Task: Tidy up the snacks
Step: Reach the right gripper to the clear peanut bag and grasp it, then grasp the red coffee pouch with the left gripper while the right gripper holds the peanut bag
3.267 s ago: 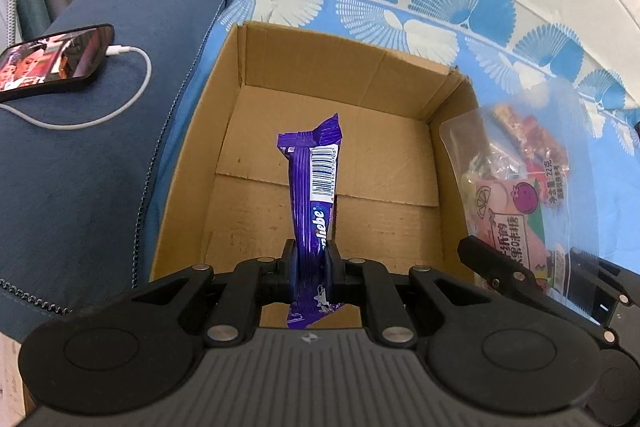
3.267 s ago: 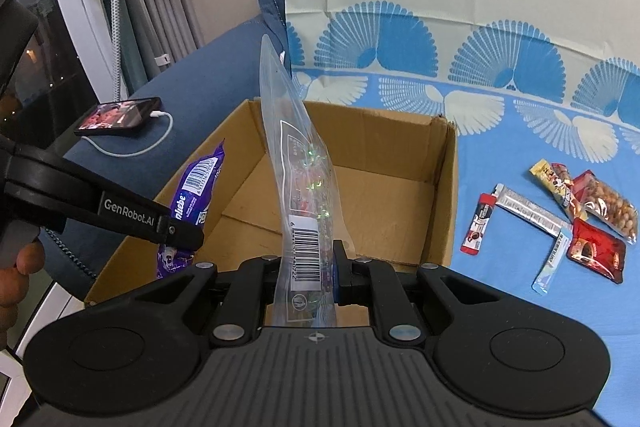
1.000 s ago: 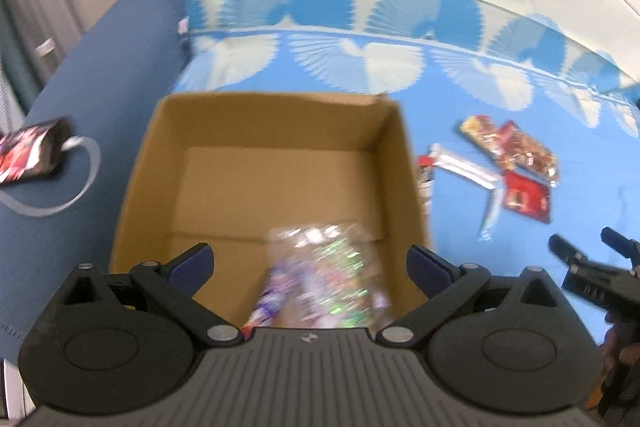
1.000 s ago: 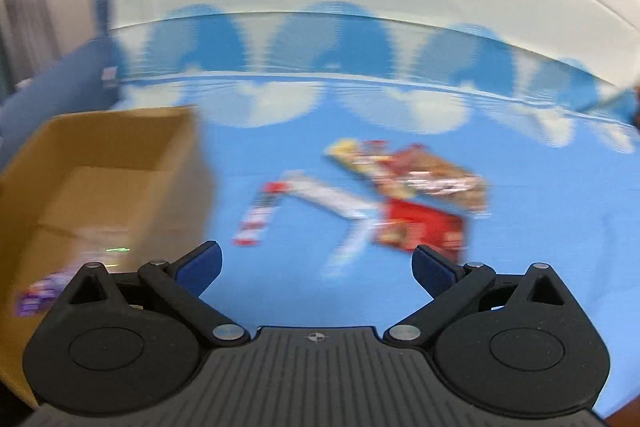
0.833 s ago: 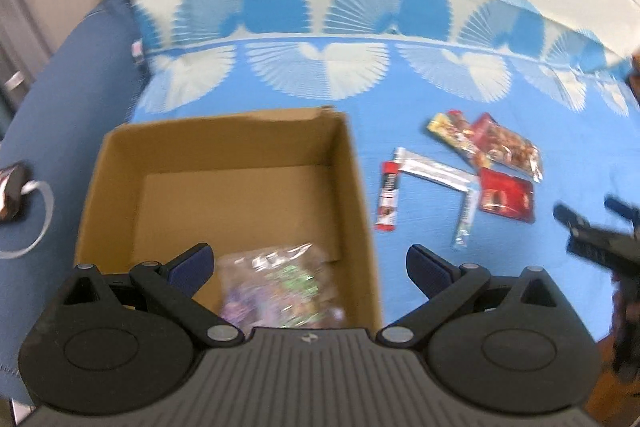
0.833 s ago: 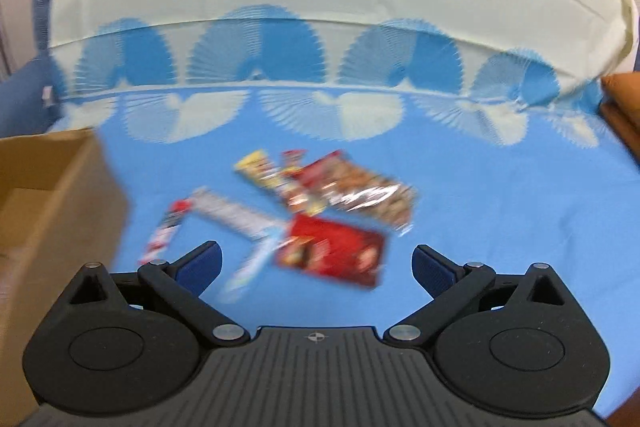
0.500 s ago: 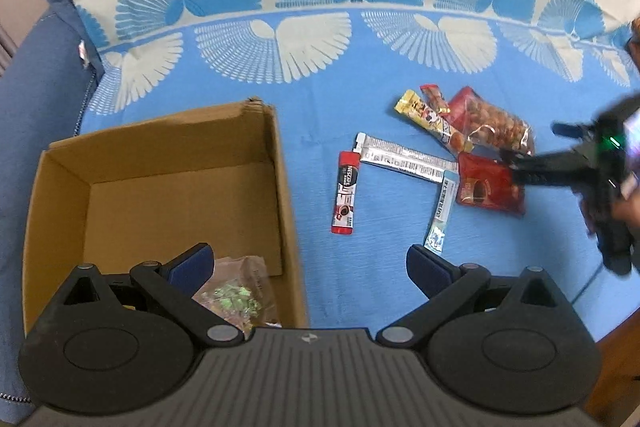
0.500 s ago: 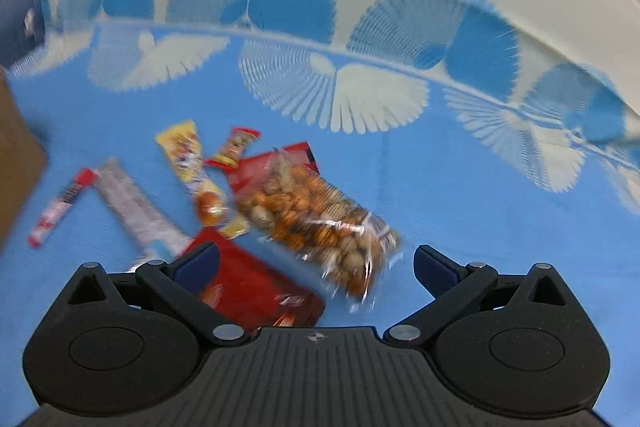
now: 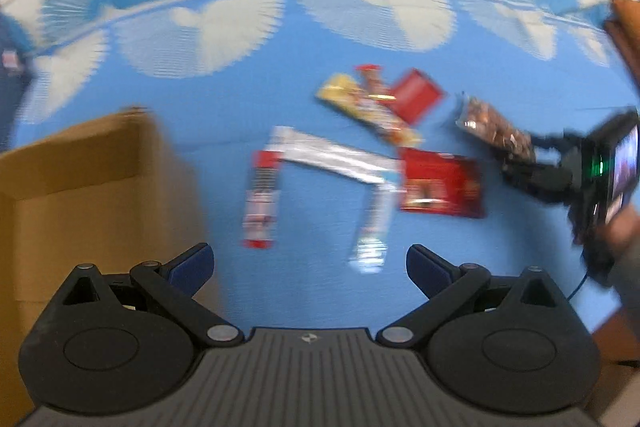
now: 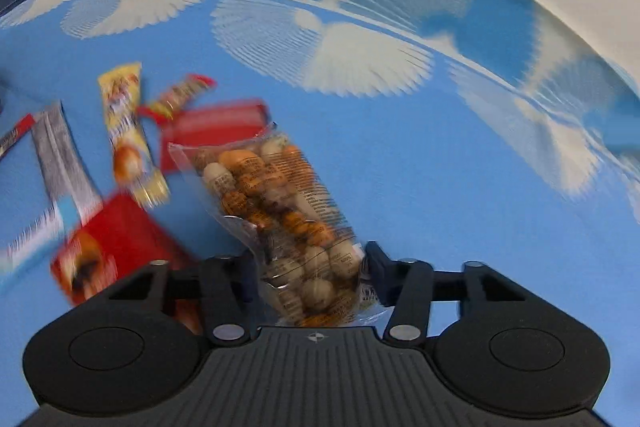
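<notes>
Entry, from my remote seat. My right gripper (image 10: 308,277): fingers closed in on the near end of one clear crinkly bag of mixed coated nuts (image 10: 276,203), apparently to lift it off the blue fan-patterned bedspread (image 10: 440,167). My left gripper (image 9: 308,259): fingers spread, holding nothing, over the loose snacks. One brown cardboard box (image 9: 80,187), the likely destination, at left. Remaining: two red packets, one yellow bar, one small red bar, one silver stick, one pale-blue stick, one red-and-white tube.

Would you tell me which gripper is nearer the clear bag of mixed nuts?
Right: the right gripper straddles the clear bag of mixed nuts; the left gripper hovers apart, near the cardboard box.
</notes>
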